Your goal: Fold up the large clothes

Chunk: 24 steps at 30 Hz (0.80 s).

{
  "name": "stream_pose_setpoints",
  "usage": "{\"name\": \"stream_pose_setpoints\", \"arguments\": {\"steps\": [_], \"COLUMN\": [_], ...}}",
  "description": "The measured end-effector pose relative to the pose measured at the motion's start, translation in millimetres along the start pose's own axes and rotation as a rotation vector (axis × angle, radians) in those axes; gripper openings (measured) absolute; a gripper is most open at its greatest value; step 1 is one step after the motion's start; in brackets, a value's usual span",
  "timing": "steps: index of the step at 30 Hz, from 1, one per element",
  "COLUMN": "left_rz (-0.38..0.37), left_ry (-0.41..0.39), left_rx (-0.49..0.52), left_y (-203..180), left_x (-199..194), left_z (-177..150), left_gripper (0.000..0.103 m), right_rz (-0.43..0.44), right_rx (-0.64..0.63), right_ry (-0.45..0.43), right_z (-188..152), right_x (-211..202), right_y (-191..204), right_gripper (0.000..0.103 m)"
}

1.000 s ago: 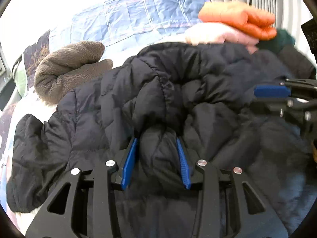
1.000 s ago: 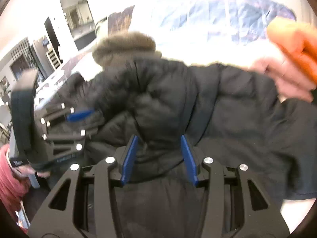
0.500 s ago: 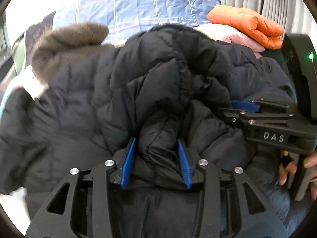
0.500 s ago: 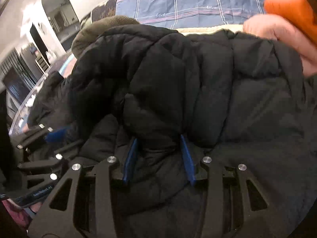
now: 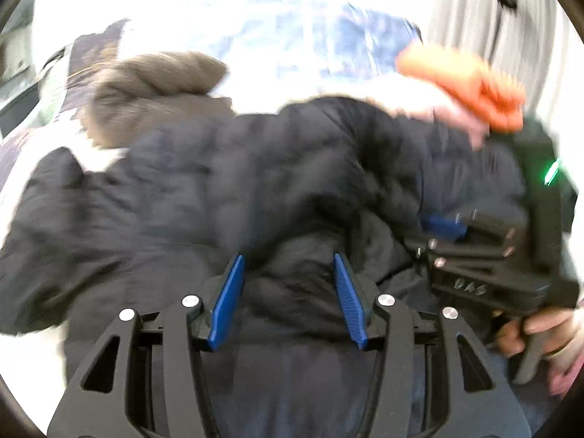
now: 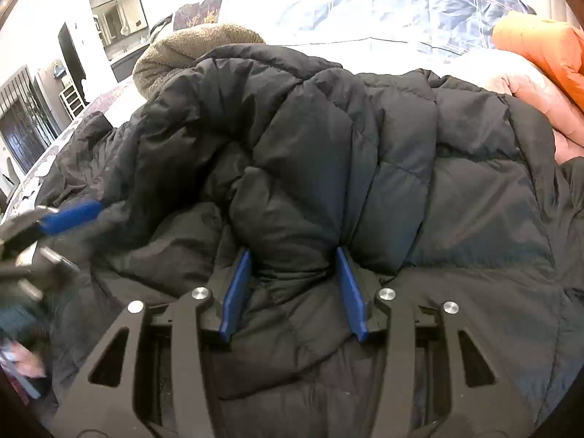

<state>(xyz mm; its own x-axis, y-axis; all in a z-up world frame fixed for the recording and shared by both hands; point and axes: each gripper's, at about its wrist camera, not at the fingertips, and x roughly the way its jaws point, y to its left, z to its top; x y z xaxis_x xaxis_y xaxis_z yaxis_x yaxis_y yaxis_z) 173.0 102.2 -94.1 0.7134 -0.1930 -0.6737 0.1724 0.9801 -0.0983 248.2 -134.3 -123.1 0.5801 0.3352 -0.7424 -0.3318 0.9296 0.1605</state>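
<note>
Room: we see bare bed (image 6: pixel 328 29) upper centre; fleece (image 6: pixel 171 54) upper left, orange pile (image 6: pixel 540 47) upper right.
Jacket (image 6: pixel 365 164): black, quilted, bunched mid-frame.
Left gripper (image 5: pixel 288 266): jaws just widened, half open around a jacket fold.
Right gripper (image 6: pixel 294 259): jaws pinch a fold.

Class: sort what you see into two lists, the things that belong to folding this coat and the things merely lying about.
In the job:
black puffer jacket
left gripper
right gripper

Lying about:
brown fleece garment
orange garment
pink garment
blue plaid bedding
</note>
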Motion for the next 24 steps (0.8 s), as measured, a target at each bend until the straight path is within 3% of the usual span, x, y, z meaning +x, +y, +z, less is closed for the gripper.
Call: {"name": "stream_pose_setpoints", "arguments": {"steps": [4, 8, 12, 14, 17, 21, 24], "left_rz": [0.077, 0.049, 0.162, 0.211, 0.237, 0.278, 0.269], "left_ry": [-0.05, -0.04, -0.067, -0.103, -0.121, -0.071, -0.097], "left_rx": [-0.235, -0.516, -0.733, -0.899, -1.008, -1.116, -1.169], "left_y": [72, 160, 232, 276, 322, 369, 386], "left_x": [-50, -85, -106, -115, -117, -97, -89], "left_z": [-8, -39, -71, -90, -104, -117, -120], "left_gripper": [0.059, 0.061, 0.064, 0.064, 0.064, 0.064, 0.063], "right_rz": [0.013, 0.013, 0.019, 0.017, 0.017, 0.017, 0.017], "right_rx": [0.012, 0.015, 0.022, 0.021, 0.02, 0.02, 0.02], "right_ry": [-0.006, -0.012, -0.015, -0.016, -0.015, -0.015, -0.014], "right_z": [1, 1, -2, -2, -3, -3, -3], "right_x": [0, 0, -4, -4, -5, -5, -5], "right_y": [-4, -5, -11, -10, -11, -11, -11], "right_gripper": [0.048, 0.048, 0.048, 0.048, 0.048, 0.048, 0.048]}}
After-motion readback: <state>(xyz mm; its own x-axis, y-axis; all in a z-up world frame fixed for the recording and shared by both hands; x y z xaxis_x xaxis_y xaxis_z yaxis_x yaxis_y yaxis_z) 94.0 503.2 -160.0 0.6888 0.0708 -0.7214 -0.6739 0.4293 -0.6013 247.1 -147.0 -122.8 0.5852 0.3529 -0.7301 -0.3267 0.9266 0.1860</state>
